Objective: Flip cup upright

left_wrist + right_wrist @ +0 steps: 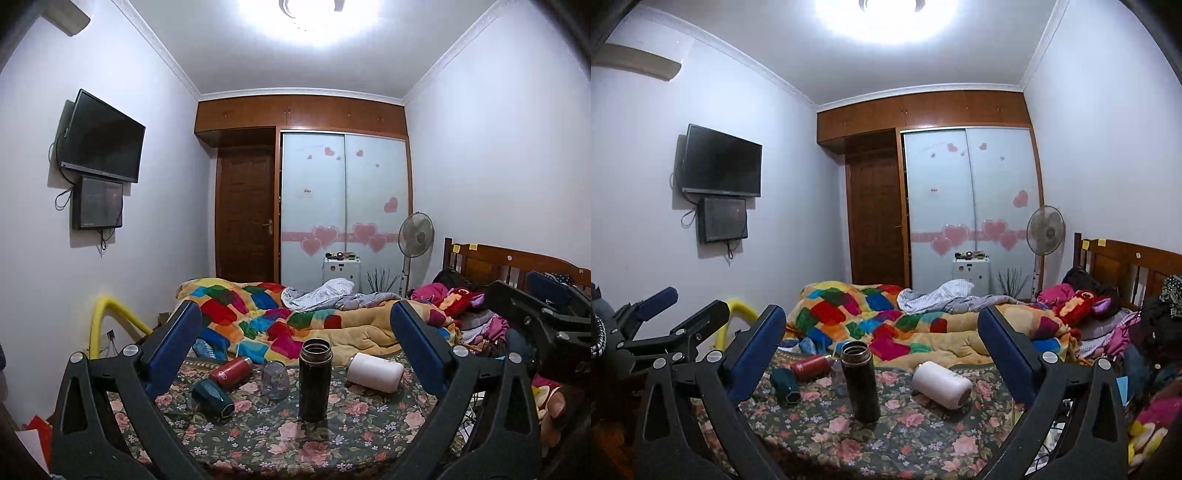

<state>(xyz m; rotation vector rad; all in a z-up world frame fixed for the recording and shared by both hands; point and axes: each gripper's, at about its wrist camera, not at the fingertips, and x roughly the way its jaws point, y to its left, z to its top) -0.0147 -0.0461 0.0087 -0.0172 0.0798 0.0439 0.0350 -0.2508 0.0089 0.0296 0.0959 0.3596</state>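
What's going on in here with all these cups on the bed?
Someone holds two claws, left and right, both open and empty, over a floral cloth. The black flask already stands upright. The white cup, red cup and green cup lie on their sides, and a clear glass sits upside down.

A patchwork quilt (258,317) lies rumpled on the bed; a television (101,136) hangs at ten o'clock, a fan (415,236) at two.
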